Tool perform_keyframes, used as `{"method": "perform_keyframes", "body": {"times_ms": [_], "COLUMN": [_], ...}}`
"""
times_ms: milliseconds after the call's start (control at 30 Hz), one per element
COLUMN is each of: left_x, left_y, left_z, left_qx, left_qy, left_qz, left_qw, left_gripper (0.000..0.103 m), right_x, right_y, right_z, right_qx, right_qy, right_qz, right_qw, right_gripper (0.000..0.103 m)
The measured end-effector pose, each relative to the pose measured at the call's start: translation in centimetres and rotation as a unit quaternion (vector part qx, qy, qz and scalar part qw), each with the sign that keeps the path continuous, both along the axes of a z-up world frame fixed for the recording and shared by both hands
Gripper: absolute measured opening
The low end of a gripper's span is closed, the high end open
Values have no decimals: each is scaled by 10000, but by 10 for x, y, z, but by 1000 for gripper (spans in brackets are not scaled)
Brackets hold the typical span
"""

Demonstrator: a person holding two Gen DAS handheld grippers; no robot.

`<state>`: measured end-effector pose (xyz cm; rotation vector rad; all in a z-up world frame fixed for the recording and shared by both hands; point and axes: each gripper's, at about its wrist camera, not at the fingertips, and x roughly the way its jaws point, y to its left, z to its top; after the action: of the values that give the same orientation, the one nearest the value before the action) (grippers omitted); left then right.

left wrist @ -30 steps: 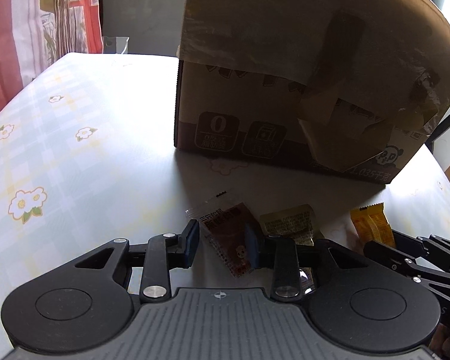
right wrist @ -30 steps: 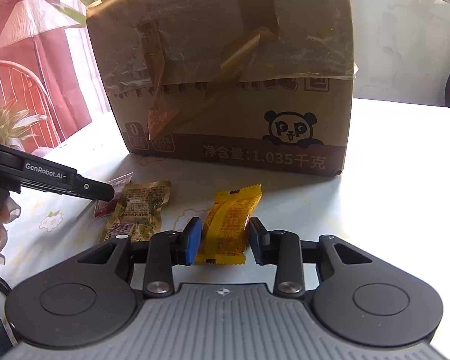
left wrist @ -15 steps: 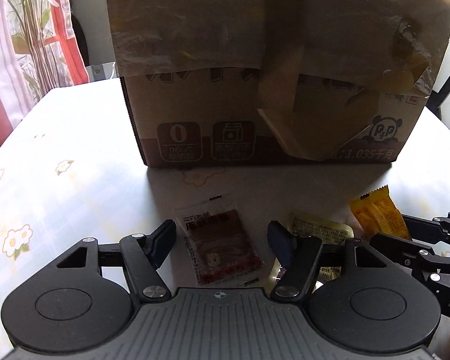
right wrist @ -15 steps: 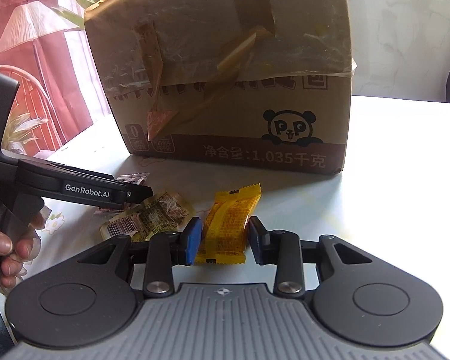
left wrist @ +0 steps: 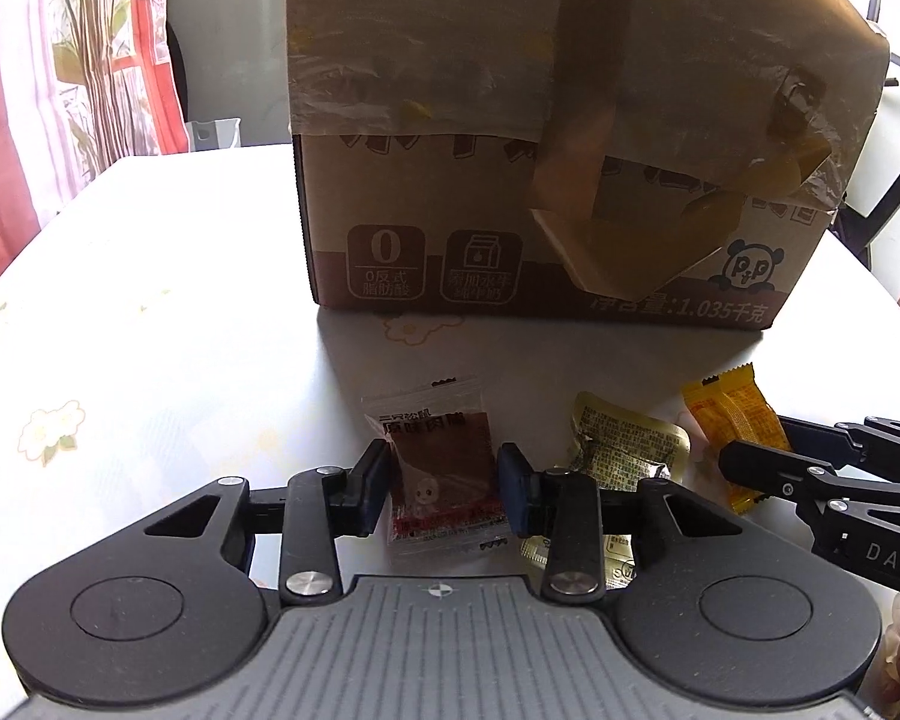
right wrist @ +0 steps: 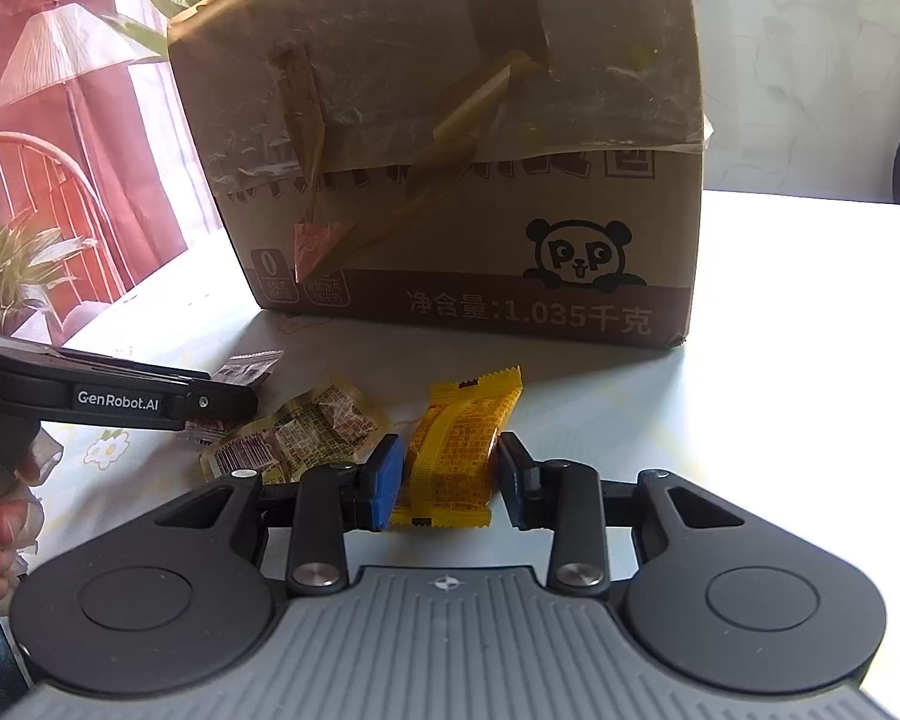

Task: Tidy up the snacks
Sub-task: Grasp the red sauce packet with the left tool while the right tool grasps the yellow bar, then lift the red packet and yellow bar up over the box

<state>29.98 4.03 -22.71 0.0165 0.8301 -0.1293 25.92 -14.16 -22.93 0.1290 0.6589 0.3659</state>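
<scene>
Closing again after a brief widening: left gripper (left wrist: pixel 444 489) now pinched on the red-brown jerky sachet (left wrist: pixel 441 474), pads at both side edges, packet flat on the table (left wrist: pixel 150 360). Unmoved beside it: right gripper (right wrist: pixel 447 483), clamped across the yellow snack pack (right wrist: pixel 459 450). Between the two, loose: gold crinkled packet (left wrist: pixel 621 456). Light, thin, slick film, likely to buckle or slide; best taken mid-body across the width, not by the sealed ends. Close behind, blocking forward travel: taped cardboard box (left wrist: pixel 570 180), so lift before moving.
</scene>
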Motion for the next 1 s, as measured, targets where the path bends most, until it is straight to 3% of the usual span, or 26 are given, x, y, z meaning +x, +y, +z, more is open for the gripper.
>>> {"method": "perform_keyframes", "body": {"times_ms": [400,567,667,833,1000], "left_x": [-20,-28,-32,-31,2], "left_y": [13,14,12,1,-16], "left_z": [40,76,105,158,190], "left_qx": [-117,-55,-5,85,67], "left_qy": [-691,-1237,-1667,-2483,-2795], "left_qz": [47,-12,-126,-459,-719], "left_qw": [9975,9923,9859,9676,9574], "left_gripper": [41,41,41,41,41], "right_x": [-6,-15,-21,-22,3], "right_y": [-7,-13,-20,-34,-43], "right_z": [8,38,65,116,161], "right_qx": [187,253,266,348,199], "right_qy": [-105,-593,-1005,-1747,-2226], "right_qz": [-136,-140,-163,-260,-390], "right_qw": [9997,9978,9944,9837,9739], "right_gripper": [34,34,34,34,34]}}
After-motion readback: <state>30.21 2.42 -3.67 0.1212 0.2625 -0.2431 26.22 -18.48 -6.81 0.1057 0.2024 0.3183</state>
